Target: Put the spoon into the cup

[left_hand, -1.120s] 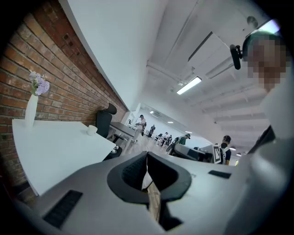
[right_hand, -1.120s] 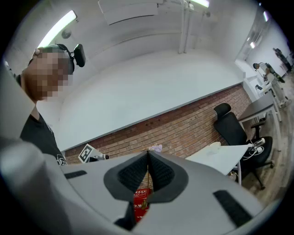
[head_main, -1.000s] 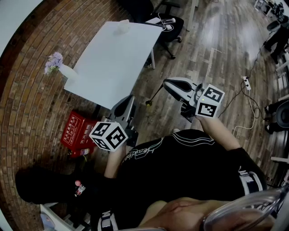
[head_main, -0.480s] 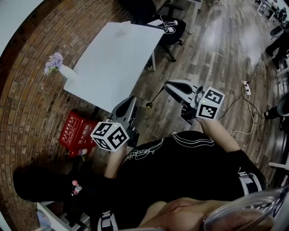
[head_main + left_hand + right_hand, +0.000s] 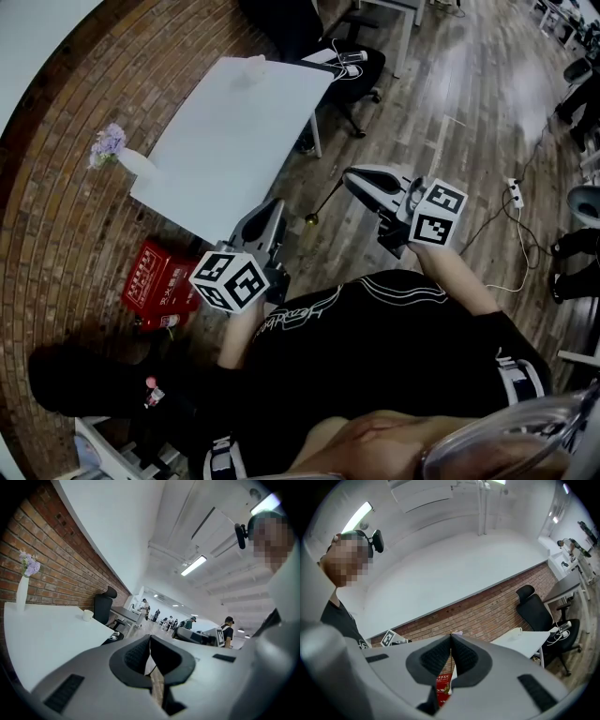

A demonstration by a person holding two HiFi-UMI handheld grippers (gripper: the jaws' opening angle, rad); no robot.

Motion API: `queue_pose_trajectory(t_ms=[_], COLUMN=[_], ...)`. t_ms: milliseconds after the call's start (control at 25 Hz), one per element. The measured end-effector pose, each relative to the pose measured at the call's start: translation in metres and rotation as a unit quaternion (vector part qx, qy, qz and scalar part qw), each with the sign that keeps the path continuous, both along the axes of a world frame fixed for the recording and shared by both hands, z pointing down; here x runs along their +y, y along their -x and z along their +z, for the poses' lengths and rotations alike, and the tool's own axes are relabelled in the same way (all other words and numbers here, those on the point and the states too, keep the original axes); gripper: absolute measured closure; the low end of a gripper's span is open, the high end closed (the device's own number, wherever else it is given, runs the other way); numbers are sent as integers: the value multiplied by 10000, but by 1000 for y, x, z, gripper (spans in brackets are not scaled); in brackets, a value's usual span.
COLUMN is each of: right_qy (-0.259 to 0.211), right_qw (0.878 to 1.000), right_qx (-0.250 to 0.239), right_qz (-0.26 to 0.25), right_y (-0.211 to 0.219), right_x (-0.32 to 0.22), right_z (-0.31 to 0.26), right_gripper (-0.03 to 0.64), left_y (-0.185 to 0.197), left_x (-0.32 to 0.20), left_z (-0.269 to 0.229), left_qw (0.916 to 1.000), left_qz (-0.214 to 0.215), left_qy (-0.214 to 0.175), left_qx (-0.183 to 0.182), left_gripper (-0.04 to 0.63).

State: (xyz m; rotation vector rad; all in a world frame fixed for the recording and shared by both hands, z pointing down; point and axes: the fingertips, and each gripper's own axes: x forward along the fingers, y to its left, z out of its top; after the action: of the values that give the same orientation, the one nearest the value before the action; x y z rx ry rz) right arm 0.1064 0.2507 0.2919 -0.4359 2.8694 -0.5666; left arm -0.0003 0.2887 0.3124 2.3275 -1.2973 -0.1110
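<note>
Table (image 5: pixel 234 131) drifted lower, right tongs (image 5: pixel 352 177) clamp spoon (image 5: pixel 310 218), plain only in head view, left tongs (image 5: pixel 150 644) closed

Table (image 5: pixel 225 141), white, left of centre, its long side along the brick wall (image 5: pixel 56 234); vase (image 5: pixel 131 163), white, at the table's near-left corner by the wall, holding lilac flowers (image 5: pixel 109 142); red box (image 5: pixel 150 279) on the ground just near of the table, at the wall's foot, print not legible; chair (image 5: pixel 361 67), black, at the table's far-right end, white items on its seat; wood floor (image 5: pixel 450 94) across the right; power strip (image 5: pixel 513 178), white, lying on it far right, cord trailing nearward; left gripper view: strip light (image 5: pixel 193 565) lit on the ceiling; people (image 5: pixel 187 621) far down the room, too small to detail.
</note>
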Motion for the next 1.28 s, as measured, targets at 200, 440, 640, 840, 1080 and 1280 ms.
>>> queue_pose_trajectory(t_ms=[200, 440, 640, 840, 1080, 1280], right_qy=[-75, -59, 113, 237, 399, 570], right_qw=[10000, 10000, 9999, 9997, 9987, 9973], right_qx=[-19, -16, -41, -65, -10, 88], right_qz=[5, 12, 34, 57, 304, 461], right_y=[-35, -59, -65, -59, -57, -49], right_x=[-21, -44, -73, -112, -185, -268], right_z=[-4, 9, 20, 33, 48, 59], right_gripper=[617, 617, 617, 618, 617, 617], left_y=[-35, -57, -56, -51, -46, -36], left_x=[-20, -35, -61, -107, -189, -276], left_z=[-5, 8, 21, 29, 43, 51], left_qw=[9999, 9999, 9999, 9998, 9995, 9989], left_qz=[-11, -73, -132, -83, 78, 185], left_qy=[-118, -106, 104, 152, 277, 377], left_qx=[-11, -53, -23, -26, 90, 220], left_gripper=[591, 591, 591, 591, 591, 591])
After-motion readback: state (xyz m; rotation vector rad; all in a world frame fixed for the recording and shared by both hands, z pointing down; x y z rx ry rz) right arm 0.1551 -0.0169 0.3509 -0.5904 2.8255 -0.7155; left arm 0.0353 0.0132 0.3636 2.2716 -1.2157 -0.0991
